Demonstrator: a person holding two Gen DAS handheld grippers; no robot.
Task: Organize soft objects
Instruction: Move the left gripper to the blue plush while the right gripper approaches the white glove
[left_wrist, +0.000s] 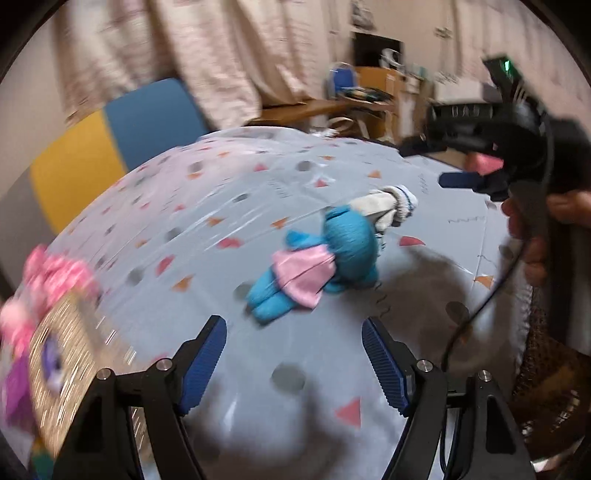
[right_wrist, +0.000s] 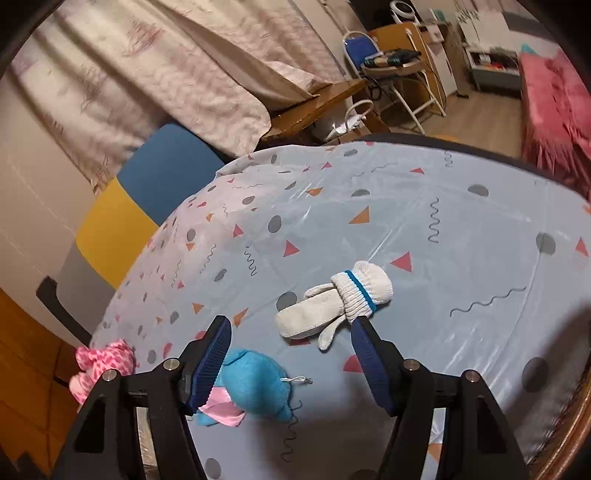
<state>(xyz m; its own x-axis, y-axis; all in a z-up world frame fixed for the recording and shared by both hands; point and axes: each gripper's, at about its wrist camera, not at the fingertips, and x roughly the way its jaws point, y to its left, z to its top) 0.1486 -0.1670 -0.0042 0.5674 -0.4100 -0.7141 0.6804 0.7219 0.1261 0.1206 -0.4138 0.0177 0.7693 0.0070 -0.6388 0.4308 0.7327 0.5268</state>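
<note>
Soft toys and gloves lay loose on a table (right_wrist: 461, 229) covered by a patterned cloth. Nearest in the right wrist view, the right gripper (right_wrist: 291, 332) stood with jaws apart and nothing between the pads. A blue doll (right_wrist: 258, 387) in a pink skirt lay just ahead of its left finger, partly hidden behind it. A bundled pair of white gloves (right_wrist: 332, 306) lay beyond, touching or just beside the tip of the right finger; which one I could not tell. The bundle's long axis ran across the jaw gap, cuff end to the picture's right.

In the left wrist view, blurred, the left gripper (left_wrist: 295, 332) was also empty, jaws wide. The doll (left_wrist: 314, 262) lay ahead of it, roughly centred on the gap, long axis slanting from lower left to upper right, with the gloves (left_wrist: 388, 206) behind its head. A pink plush (right_wrist: 103, 362) sat at the near left edge beside a glittery box (left_wrist: 66, 362).

Judgement: right hand is nearer the gloves, left better lined up for the doll. Far back: curtain (right_wrist: 166, 74), chair (right_wrist: 369, 51).
</note>
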